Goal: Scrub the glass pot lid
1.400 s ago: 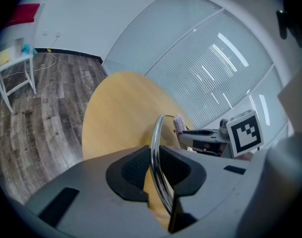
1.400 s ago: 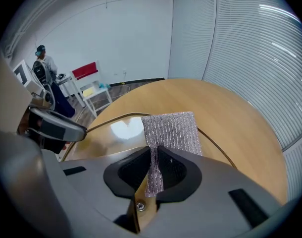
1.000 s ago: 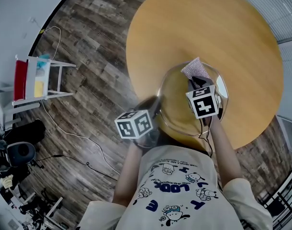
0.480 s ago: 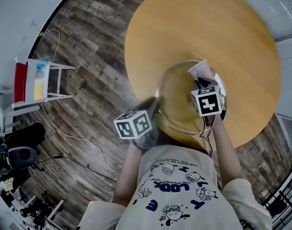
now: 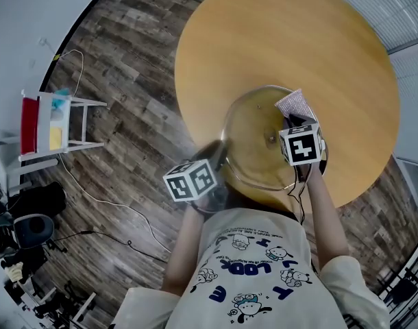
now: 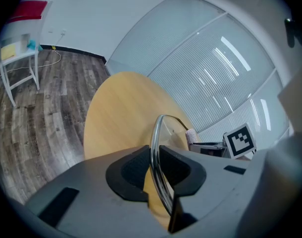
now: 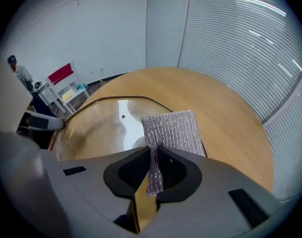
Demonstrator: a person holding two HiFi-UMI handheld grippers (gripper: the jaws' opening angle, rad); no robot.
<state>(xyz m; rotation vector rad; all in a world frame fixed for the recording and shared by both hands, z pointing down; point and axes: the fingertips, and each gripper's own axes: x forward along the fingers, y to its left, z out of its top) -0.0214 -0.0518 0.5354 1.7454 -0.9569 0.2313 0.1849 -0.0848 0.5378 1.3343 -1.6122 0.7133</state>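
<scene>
The glass pot lid [image 5: 257, 142] with a metal rim is held tilted above the near edge of the round wooden table [image 5: 318, 40]. My left gripper [image 5: 219, 160] is shut on the lid's near-left rim [image 6: 156, 148], which stands on edge between the pads. Over the lid's right side, my right gripper [image 5: 292, 120] is shut on a silvery mesh scrub cloth [image 7: 173, 130]. The cloth [image 5: 296, 105] lies flat against the glass close to the far-right rim. A small hole [image 7: 123, 116] marks the lid's centre.
A white rack [image 5: 48, 118] with red and yellow items stands on the wood floor at the left. Cables [image 5: 106, 194] trail across the floor, and dark equipment [image 5: 24, 228] sits at the lower left. A person [image 7: 22, 76] stands far back. Blinds cover the right wall.
My right gripper has slid the scrub cloth to the right across the lid, toward its right rim. The left gripper and the lid have stayed put.
</scene>
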